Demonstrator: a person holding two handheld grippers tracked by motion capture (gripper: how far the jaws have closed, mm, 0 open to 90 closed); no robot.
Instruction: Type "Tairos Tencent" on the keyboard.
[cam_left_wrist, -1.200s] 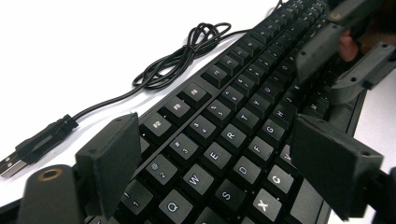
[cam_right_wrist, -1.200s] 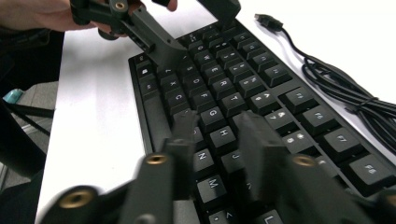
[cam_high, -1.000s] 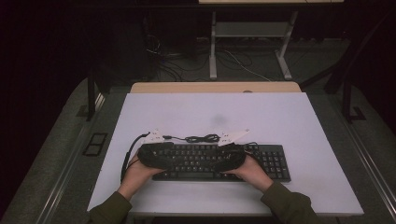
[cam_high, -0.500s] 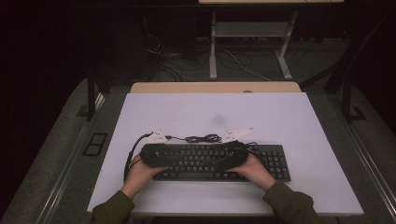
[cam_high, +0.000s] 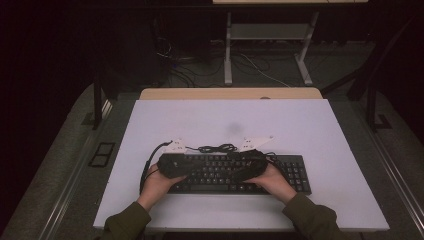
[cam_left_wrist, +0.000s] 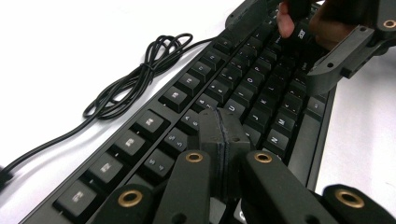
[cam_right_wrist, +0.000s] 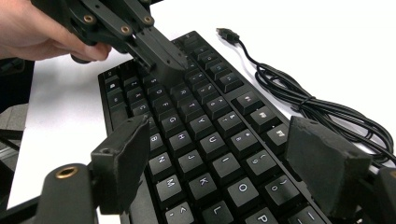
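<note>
The black keyboard (cam_high: 235, 172) lies flat on the white table (cam_high: 310, 130), near its front edge, between the person's hands. The left gripper (cam_left_wrist: 225, 133) is clenched with nothing between its pads, having just closed; its tip rests over the middle key rows, apparently touching a key. The right gripper (cam_right_wrist: 224, 158) has just been opening and stands released, wide above the keys. The keyboard's coiled cable (cam_high: 217, 148) lies just behind it.
</note>
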